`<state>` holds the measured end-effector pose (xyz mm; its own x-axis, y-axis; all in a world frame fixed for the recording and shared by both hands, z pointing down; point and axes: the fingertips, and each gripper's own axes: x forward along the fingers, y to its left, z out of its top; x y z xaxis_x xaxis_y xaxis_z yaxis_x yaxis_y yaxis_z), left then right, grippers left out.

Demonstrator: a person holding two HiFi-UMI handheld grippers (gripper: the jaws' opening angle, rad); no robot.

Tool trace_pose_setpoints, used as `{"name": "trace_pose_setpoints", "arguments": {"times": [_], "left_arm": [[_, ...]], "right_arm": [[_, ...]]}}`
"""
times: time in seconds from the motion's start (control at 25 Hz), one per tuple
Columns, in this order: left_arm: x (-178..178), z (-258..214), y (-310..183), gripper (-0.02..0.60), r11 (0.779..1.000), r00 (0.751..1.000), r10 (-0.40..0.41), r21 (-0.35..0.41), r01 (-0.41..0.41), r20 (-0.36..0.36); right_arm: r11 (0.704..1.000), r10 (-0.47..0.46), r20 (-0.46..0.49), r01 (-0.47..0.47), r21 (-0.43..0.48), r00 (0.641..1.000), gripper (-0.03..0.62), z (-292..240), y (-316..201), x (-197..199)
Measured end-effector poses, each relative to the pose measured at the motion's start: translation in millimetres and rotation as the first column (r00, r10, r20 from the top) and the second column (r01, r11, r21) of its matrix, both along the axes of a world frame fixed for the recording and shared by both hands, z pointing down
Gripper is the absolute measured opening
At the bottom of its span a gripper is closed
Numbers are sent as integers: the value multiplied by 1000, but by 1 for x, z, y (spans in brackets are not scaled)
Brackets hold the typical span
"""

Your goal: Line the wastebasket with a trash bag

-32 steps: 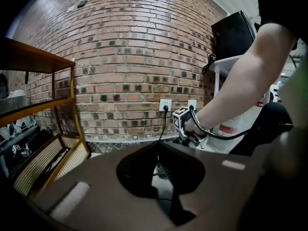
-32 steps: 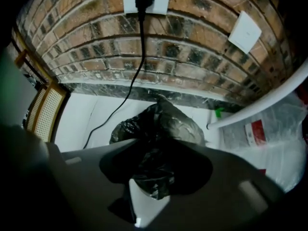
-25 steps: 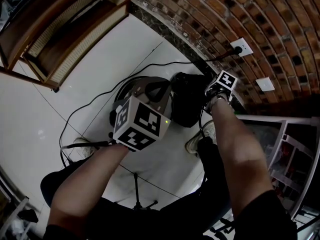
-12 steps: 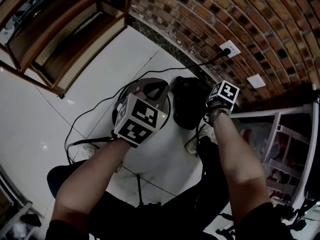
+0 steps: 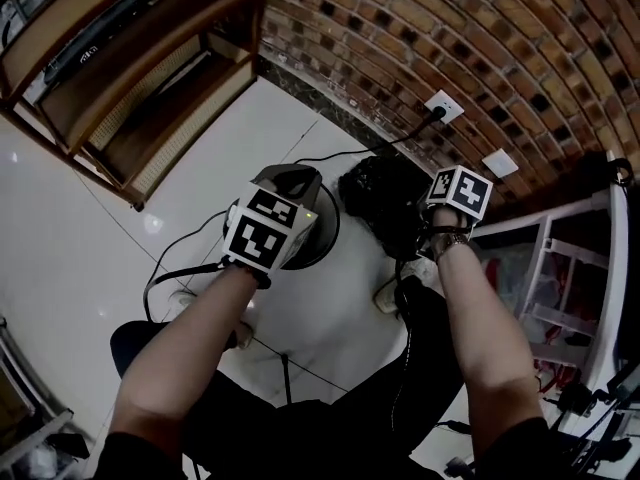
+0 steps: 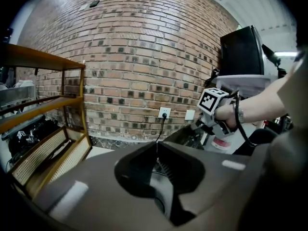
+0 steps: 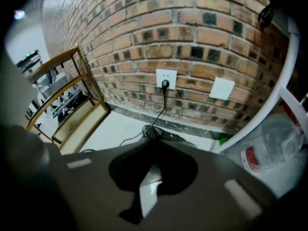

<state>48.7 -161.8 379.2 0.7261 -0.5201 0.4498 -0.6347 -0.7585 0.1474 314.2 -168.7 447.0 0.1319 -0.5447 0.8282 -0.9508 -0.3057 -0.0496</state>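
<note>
The black trash bag [image 5: 385, 200] hangs crumpled between my two grippers, above the white floor. My left gripper [image 5: 305, 176] is shut, and the bag's film stretches from its jaw tips [image 6: 156, 146] towards the right gripper [image 6: 211, 110]. My right gripper [image 7: 151, 165] is shut as well, with the bunched bag [image 7: 159, 134] just beyond its tips. In the head view only its marker cube [image 5: 460, 193] shows, at the bag's right edge. The round wastebasket [image 5: 333, 230] stands on the floor under the left gripper, mostly hidden by it.
A brick wall at the back carries a socket [image 5: 443, 106] with a black cable plugged in. More cable [image 5: 170, 278] loops over the floor. A wooden shelf [image 5: 150, 88] stands at the left, a white metal rack [image 5: 560, 268] at the right. My shoe [image 5: 390, 290] is near the basket.
Both grippers have risen, the right one much more, and it has drawn the bag up with it. Both have stayed shut.
</note>
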Motion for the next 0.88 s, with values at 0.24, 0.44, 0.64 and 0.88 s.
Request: {"name": "trace_pose_setpoints", "arguments": {"times": [0.24, 0.44, 0.64, 0.88], "left_arm": [[-2, 10, 1, 53, 991, 997, -53, -125, 46, -50], [-4, 24, 2, 148, 963, 986, -119, -257, 85, -120], [-9, 44, 6, 201, 918, 961, -214, -373, 137, -175], [-19, 55, -1, 227, 873, 910, -311, -461, 159, -275]], "right_arm": [[985, -82, 14, 79, 156, 997, 2, -71, 1, -21], [946, -133, 43, 114, 303, 990, 2, -135, 8, -43], [892, -218, 54, 176, 416, 974, 2, -190, 19, -67], [826, -345, 84, 261, 500, 935, 2, -242, 37, -102]]}}
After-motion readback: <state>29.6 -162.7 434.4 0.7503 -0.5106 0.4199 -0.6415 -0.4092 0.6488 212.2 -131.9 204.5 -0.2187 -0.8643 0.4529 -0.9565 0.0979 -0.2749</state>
